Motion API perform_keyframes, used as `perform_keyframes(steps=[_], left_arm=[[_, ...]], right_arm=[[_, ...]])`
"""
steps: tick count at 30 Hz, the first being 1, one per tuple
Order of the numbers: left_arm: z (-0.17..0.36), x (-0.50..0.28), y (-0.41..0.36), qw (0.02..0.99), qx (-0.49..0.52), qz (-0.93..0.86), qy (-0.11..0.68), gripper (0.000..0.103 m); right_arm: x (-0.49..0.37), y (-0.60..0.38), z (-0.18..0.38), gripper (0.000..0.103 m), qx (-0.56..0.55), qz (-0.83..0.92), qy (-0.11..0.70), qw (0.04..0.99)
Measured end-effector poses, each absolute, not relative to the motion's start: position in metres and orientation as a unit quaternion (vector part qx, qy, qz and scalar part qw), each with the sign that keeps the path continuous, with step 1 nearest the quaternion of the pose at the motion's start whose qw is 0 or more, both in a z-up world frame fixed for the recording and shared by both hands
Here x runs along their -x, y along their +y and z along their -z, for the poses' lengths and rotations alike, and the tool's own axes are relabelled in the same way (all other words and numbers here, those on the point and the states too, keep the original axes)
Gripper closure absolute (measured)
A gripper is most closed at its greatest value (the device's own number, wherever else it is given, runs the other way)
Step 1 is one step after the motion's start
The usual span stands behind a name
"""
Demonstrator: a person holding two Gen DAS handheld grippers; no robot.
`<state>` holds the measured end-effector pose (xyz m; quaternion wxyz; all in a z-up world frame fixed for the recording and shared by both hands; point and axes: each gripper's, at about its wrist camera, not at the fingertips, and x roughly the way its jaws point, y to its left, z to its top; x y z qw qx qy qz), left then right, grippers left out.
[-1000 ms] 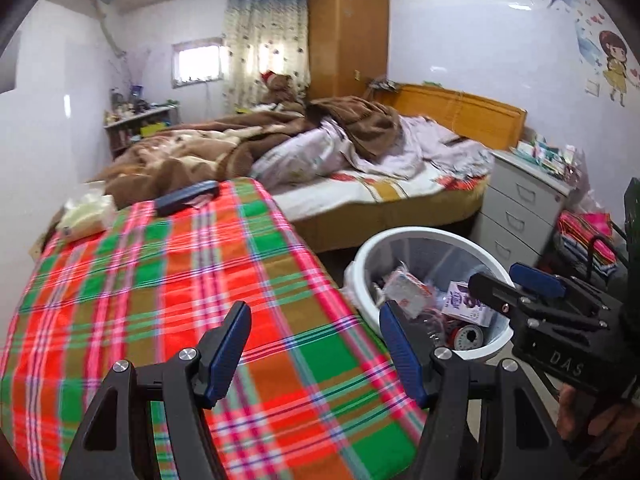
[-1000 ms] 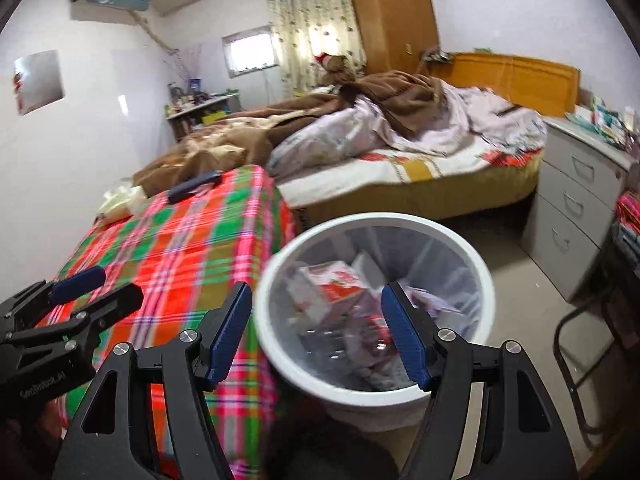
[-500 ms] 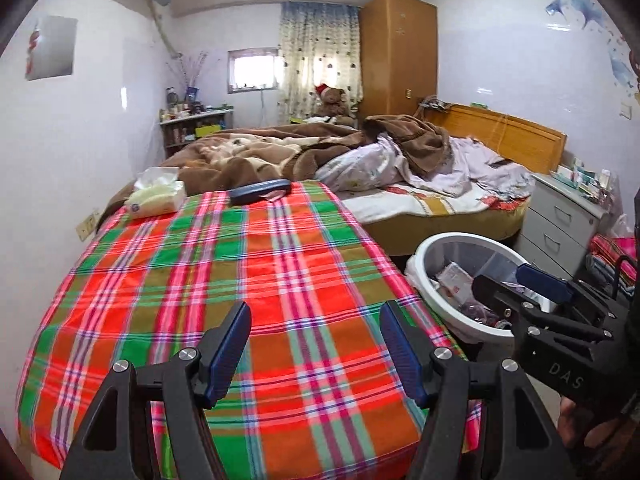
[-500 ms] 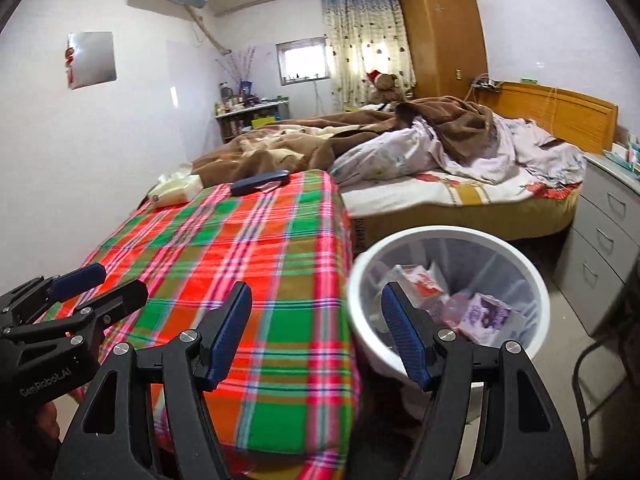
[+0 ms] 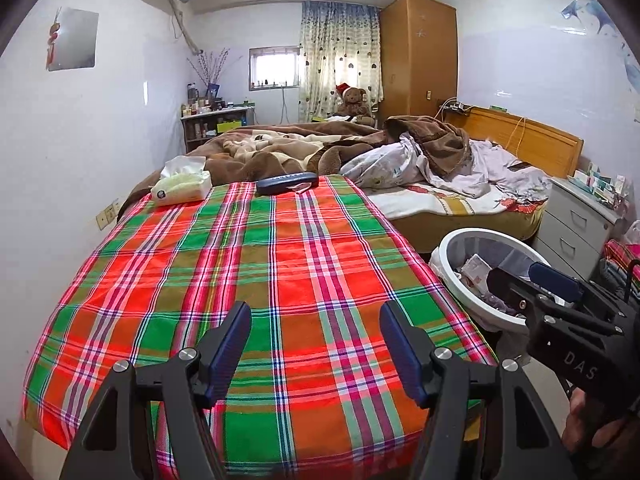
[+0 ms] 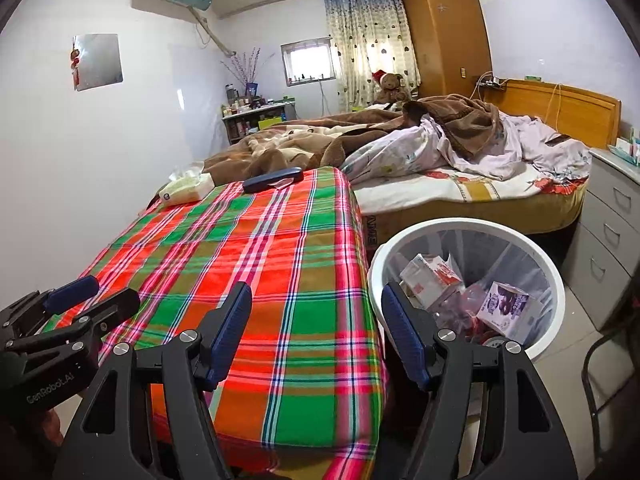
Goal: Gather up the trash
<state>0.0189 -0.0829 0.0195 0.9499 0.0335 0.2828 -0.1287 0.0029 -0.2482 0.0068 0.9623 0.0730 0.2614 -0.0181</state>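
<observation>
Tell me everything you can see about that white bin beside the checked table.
The white trash bin is round, plastic-looking, with a thick rim and a clear liner. It stands upright on the floor, beside the plaid-covered table, near the bed. Inside lie crumpled cartons and wrappers. Nothing grips it.

The table [image 5: 280,280] stands before the bed [image 5: 460,200], with the bin [image 6: 468,280] to its right. A tissue pack [image 5: 182,188] and a case [image 5: 286,182] lie at the table's far edge. Cartons [image 6: 432,276] lie in the bin.
</observation>
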Motion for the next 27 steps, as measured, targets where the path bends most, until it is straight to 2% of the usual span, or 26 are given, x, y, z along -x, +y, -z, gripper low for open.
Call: perform_keyframes(steps=[27], left_arm=[[-0.0236,-0.0095,-0.0783,0.951,-0.031,0.128,0.28,0.037]], right_arm=[[0.003,-0.2445,-0.008,0.034,-0.075,0.023,0.256,0.964]])
